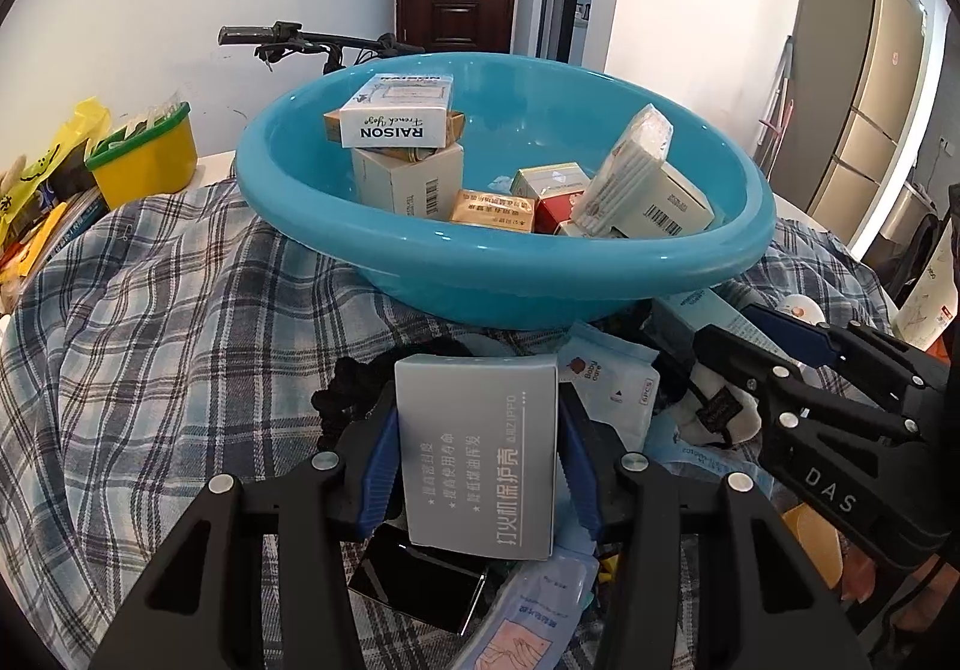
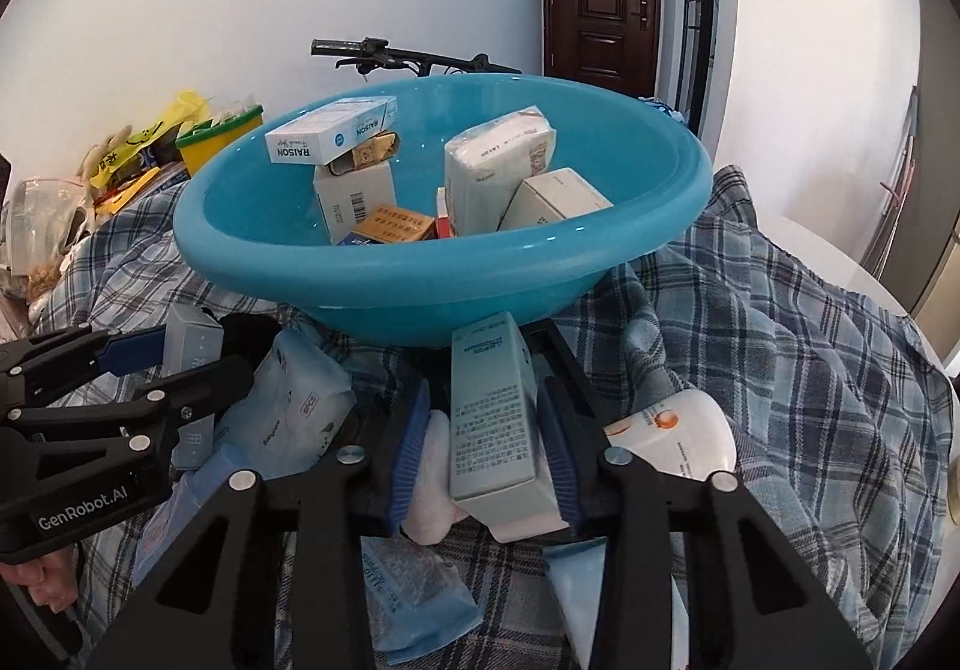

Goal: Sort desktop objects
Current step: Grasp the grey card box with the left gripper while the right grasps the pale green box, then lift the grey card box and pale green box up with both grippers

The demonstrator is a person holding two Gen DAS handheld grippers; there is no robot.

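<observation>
Landmark: blue basin (image 1: 420, 262) on a plaid cloth (image 1: 150, 310), with the loose pile on the near side of it.
Left gripper (image 1: 477, 460): clamped on a grey box (image 1: 480, 454), blue pads pressing both long sides; the box sits just in front of the basin, above the pile.
Right gripper (image 2: 486, 442): its jaws are closed on a pale green carton (image 2: 492, 424), which stands tilted between the pads, its top end close under the basin's near wall.
Under the carton: a white soft thing (image 2: 429, 490) beside the left pad; what it is cannot be told.
In the basin: a white RAISON pack (image 1: 393, 114) on top of a white barcode box (image 1: 408, 178) at the far left; a gold pack (image 1: 492, 211) and a red pack (image 1: 555, 196) near the middle; a wrapped white bundle (image 1: 624, 172) leaning at the right.
Pile in front of the basin: blue wipe packets (image 2: 294, 406), a white bottle (image 2: 678, 430) to the right, a black glossy slab (image 1: 414, 586) nearest the camera.
Left of the basin: a yellow tub (image 1: 150, 159) and a yellow bag (image 1: 54, 159).
Behind the basin: bicycle handlebars (image 1: 312, 42).
</observation>
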